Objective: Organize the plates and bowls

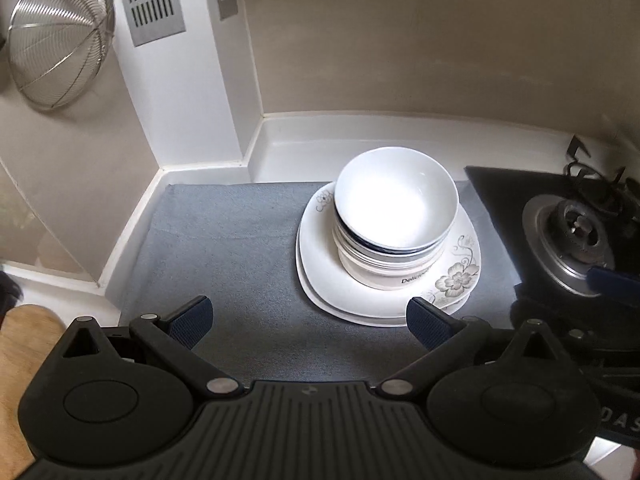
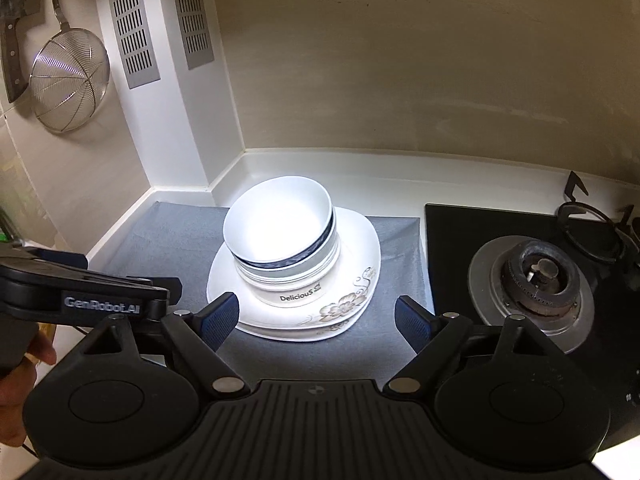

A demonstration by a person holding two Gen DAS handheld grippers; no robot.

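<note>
Several white bowls (image 1: pixel 396 200) (image 2: pixel 276 224) are nested in a stack; the lowest one bears the word "Delicious". The stack stands on two square white plates (image 1: pixel 332 280) (image 2: pixel 360 248) with a flower pattern, which lie on a grey mat (image 1: pixel 224 248) (image 2: pixel 168 240). My left gripper (image 1: pixel 310 314) hangs open just in front of the plates, a little left of the stack, and holds nothing. My right gripper (image 2: pixel 316 310) is open too, its jaws wide apart in front of the plates' near edge, with nothing gripped. The left gripper (image 2: pixel 120 274) shows at the left of the right wrist view.
A black gas hob with a burner (image 1: pixel 576 236) (image 2: pixel 536 276) borders the mat on the right. A wire strainer (image 1: pixel 60 36) (image 2: pixel 68 80) and a cleaver (image 2: pixel 16 40) hang on the left wall. The white counter ends at the corner walls behind the stack.
</note>
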